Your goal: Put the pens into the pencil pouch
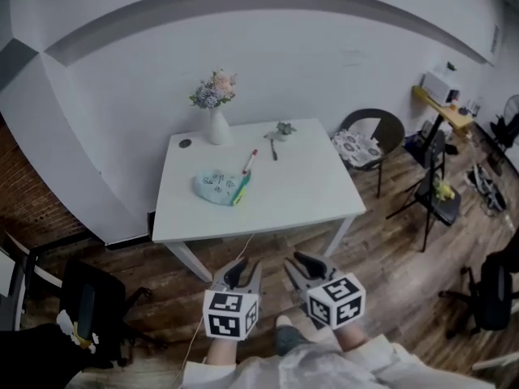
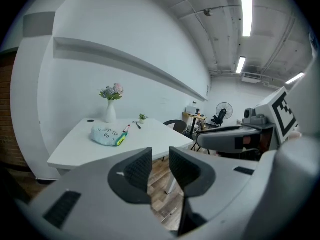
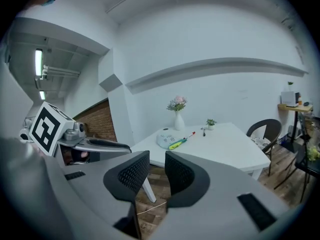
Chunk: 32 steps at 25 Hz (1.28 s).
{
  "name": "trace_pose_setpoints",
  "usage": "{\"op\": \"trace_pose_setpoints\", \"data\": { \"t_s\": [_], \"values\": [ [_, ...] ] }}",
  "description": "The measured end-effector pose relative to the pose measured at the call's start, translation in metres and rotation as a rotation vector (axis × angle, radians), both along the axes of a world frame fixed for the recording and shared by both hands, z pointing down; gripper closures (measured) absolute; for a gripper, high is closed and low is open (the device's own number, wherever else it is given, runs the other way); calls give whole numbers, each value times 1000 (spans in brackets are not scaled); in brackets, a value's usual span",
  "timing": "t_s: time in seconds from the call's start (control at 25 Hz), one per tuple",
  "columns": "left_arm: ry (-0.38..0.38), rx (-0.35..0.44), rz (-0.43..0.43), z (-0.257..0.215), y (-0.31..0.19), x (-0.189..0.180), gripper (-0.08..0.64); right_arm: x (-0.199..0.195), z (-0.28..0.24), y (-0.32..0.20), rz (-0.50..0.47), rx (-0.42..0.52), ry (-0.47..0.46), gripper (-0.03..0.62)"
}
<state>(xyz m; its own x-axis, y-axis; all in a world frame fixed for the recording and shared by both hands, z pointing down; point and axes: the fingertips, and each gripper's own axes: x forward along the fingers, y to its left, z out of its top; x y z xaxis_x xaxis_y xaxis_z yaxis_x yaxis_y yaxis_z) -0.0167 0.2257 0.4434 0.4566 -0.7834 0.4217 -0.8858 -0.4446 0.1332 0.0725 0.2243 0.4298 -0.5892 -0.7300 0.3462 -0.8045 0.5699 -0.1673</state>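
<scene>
Both the left hand-held gripper (image 1: 240, 274) and right hand-held gripper (image 1: 303, 266) hang empty, jaws slightly parted, well short of the white counter (image 1: 308, 193), so approach level, pin the pale-blue fabric pencil pouch (image 1: 217, 186), and pinch the red-capped white pen (image 1: 249, 162) just beside it mid-barrel.

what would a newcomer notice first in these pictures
Likely the white table in the middle of the head view, with a light-blue pencil pouch near its centre, a red-capped pen just beyond it and a vase of flowers at the back edge. Then the left hand-held gripper and right hand-held gripper at the bottom, held short of the table over the wood floor, jaws slightly apart and empty.
</scene>
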Motion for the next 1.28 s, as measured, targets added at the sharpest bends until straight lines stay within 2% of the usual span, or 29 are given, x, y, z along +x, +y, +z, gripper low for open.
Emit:
{"op": "trace_pose_setpoints", "data": {
  "t_s": [0.28, 0.48, 0.6, 0.76, 1.28],
  "values": [
    [1, 10, -60, -8, -85, 10, 462, 12, -7, -84, -52, 6, 10, 502],
    [2, 5, -93, -8, -121, 22, 462, 19, -6, -123, -88, 3, -4, 502],
    [3, -8, -112, -4, -131, 34, 462, 24, -2, -138, -90, -20, -21, 502],
    [3, -36, -96, 4, -140, 40, 462, 22, 4, -145, -102, -34, -44, 502],
    [-30, -95, -110, 26, -197, 13, 462, 21, 20, -188, -86, -75, -44, 502]
  ]
}}
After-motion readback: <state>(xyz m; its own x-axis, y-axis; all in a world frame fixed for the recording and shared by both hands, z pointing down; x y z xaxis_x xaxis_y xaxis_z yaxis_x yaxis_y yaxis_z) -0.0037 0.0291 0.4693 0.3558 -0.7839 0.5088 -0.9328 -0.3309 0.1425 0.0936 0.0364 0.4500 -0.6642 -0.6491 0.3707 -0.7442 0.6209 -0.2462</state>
